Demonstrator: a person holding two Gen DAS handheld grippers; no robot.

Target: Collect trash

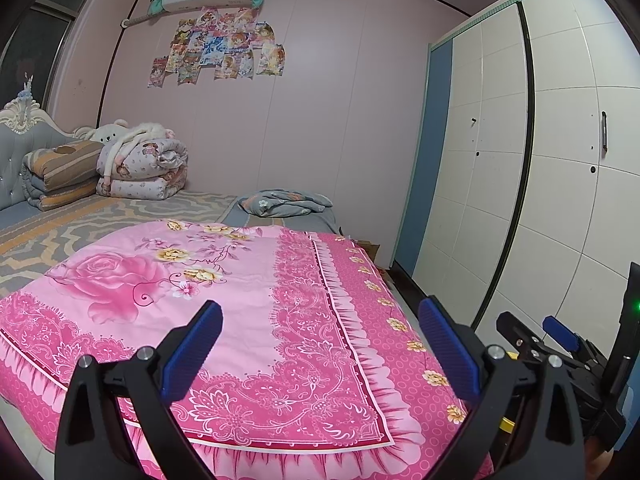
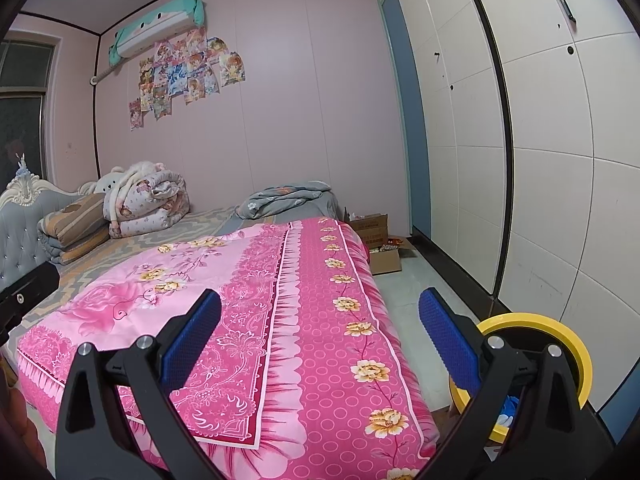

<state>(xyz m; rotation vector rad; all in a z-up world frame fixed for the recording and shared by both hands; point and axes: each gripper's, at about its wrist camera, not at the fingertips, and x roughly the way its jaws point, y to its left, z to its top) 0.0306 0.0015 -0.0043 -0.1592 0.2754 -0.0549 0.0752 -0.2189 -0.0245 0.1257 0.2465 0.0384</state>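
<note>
No loose trash shows on the pink floral bedcover [image 1: 248, 320] in either view. My left gripper [image 1: 322, 344] is open and empty, held over the foot end of the bed. My right gripper [image 2: 320, 338] is also open with nothing between its fingers, over the bed's right edge; it appears at the far right of the left wrist view as well [image 1: 556, 336]. A yellow-rimmed bin [image 2: 560, 330] stands on the floor just behind the right finger, with something blue [image 2: 509, 405] inside. Most of the bin is hidden by the finger.
A white wardrobe [image 2: 540, 160] runs along the right, leaving a narrow floor aisle [image 2: 404, 292] beside the bed. Open cardboard boxes [image 2: 382, 250] holding packets sit at the aisle's far end. Folded quilts [image 1: 140, 168] and a grey pillow [image 1: 286, 202] lie at the head.
</note>
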